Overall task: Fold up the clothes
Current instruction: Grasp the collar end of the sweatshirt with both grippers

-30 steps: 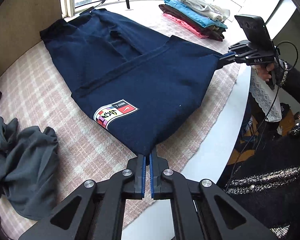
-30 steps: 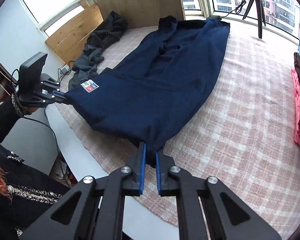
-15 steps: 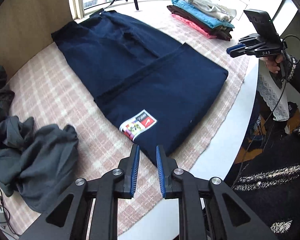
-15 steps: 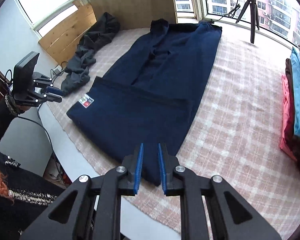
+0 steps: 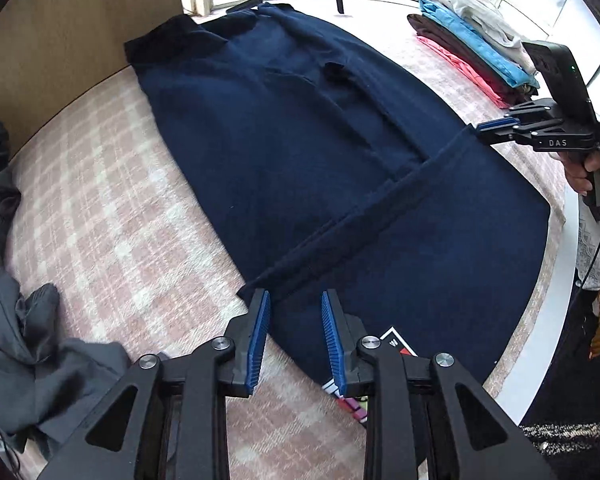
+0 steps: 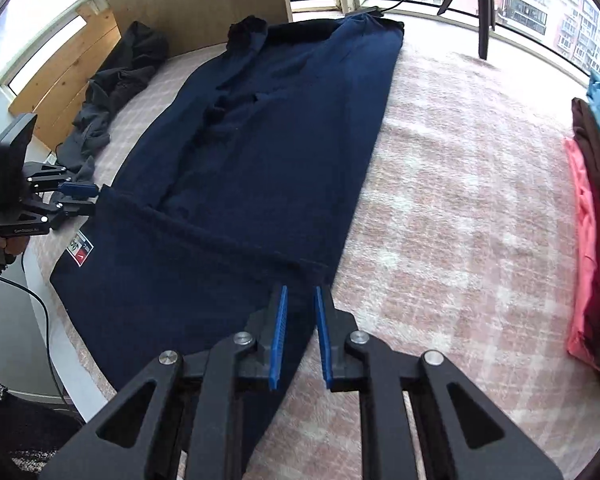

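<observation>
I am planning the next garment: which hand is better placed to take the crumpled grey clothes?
Left. The grey clothes lie just beside the left gripper; the right gripper is across the navy garment from them. Both jaws have just been opening and grip nothing.

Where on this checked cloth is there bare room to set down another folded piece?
Widest bare patch: between the navy garment and the folded stack. A narrower strip lies between the garment and the grey heap. The near edge is crowded.

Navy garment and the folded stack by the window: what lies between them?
Only bare checked blanket separates the navy garment from the folded stack, clearest in the right wrist view.
</observation>
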`<state>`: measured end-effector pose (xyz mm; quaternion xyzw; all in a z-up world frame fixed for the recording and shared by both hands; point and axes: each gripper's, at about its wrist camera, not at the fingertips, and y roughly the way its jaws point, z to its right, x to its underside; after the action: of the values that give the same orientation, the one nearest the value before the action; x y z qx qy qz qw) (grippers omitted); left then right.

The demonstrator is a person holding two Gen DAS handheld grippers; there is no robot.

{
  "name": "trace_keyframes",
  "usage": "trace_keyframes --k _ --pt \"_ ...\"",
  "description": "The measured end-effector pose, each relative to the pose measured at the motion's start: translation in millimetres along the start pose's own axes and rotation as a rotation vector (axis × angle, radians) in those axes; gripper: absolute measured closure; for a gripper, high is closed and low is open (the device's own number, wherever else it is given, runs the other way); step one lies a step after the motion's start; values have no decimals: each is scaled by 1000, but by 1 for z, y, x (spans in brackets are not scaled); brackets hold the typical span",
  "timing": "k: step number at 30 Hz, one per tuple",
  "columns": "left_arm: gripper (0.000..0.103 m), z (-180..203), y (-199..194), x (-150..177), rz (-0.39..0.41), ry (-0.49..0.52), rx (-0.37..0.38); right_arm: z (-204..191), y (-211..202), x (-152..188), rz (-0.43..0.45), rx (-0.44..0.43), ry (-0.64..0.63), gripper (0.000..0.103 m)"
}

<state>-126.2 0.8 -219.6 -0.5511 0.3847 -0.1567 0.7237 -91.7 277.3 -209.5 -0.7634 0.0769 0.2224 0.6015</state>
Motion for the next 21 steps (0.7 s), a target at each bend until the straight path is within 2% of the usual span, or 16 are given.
trace_keyframes --k 3,6,9,11,13,16,21 --pt "74 1 -33 12 12 19 -23 -1 -40 6 33 -23 -8 88" --pt "74 -1 -72 13 21 62 -64 1 -87 -4 76 -38 3 88" --pt "74 -25 -120 -5 81 40 -108 8 -138 -30 157 -33 23 87" --pt "71 -40 -145 -28 138 22 -150 15 -167 -54 215 -32 41 79" --pt "66 -50 -160 -53 186 19 -188 18 -184 -76 262 5 35 73" --pt "59 -65 -171 -90 241 12 -224 11 -186 -112 310 37 0 70" --pt "58 -86 -115 -142 208 -23 -184 17 -131 -165 291 32 12 69"
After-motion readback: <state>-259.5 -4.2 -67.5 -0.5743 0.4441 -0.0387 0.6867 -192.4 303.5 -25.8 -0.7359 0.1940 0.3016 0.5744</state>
